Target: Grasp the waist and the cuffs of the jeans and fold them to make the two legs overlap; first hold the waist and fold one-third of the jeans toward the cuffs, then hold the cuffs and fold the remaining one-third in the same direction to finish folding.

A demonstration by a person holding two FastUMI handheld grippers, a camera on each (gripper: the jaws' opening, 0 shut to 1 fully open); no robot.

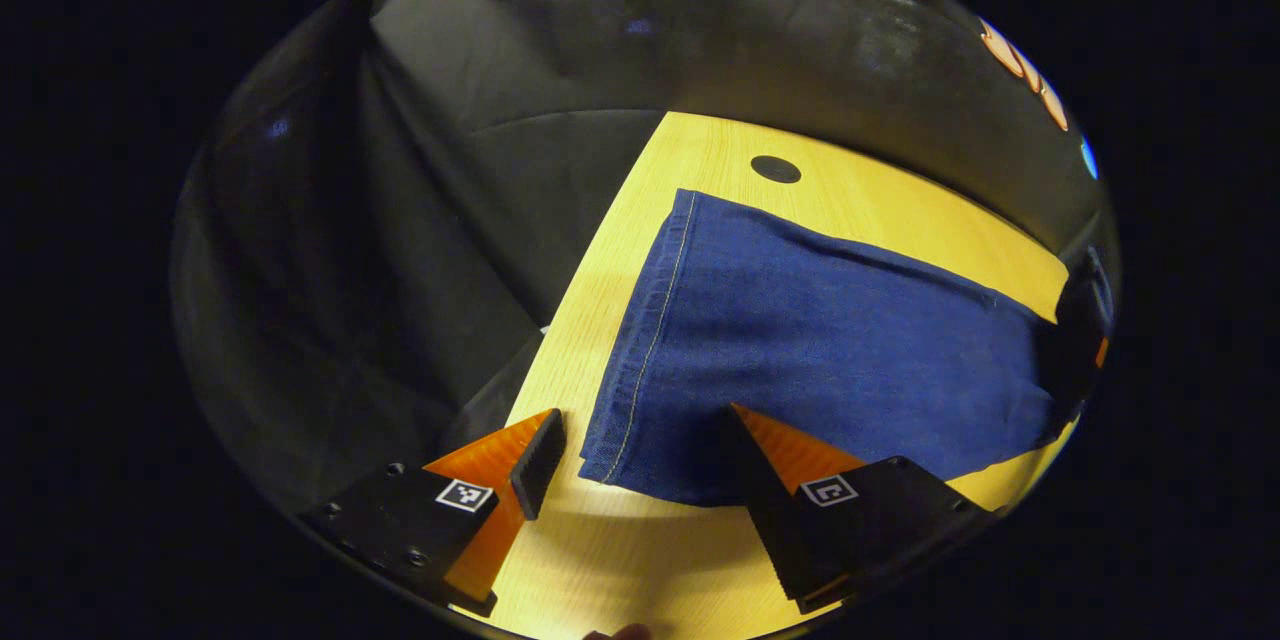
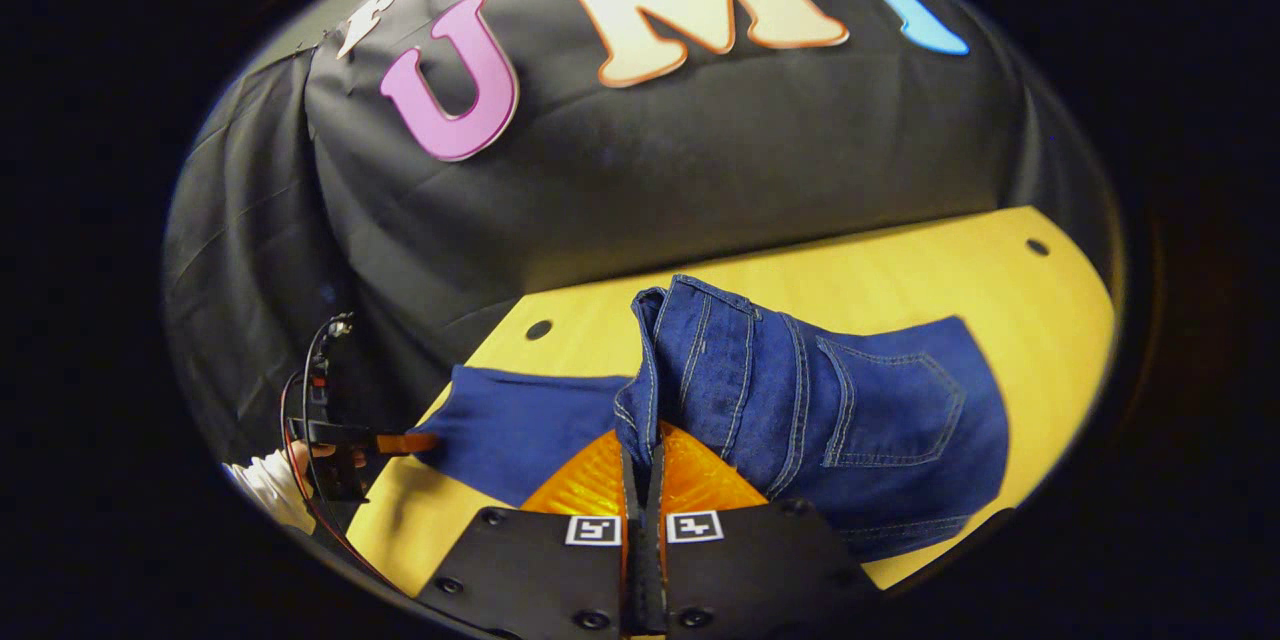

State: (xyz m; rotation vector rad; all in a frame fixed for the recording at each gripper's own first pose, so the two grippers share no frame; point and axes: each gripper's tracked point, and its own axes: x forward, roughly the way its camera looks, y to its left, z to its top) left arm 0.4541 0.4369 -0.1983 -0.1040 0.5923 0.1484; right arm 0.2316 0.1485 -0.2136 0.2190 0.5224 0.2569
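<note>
- The jeans [image 2: 880,420] are seen as dark blue denim with pale stitching; a back pocket and belt loops are shown near the waist in the right gripper view.
- The jeans lie on the yellow wooden surface [image 2: 900,270], with the cuff end [image 1: 640,340] spread flat near the surface's left edge in the left gripper view.
- The waist [image 2: 650,370] is bunched and lifted, pinched between the pressed-together jaws of the right gripper [image 2: 643,465].
- The left gripper [image 1: 640,440] is held with jaws spread at the near corner of the cuff; no cloth is gripped.
- The waist end is cut off at the right rim of the left gripper view.
- The long axis runs left to right along the surface, waist right, cuffs left.
</note>
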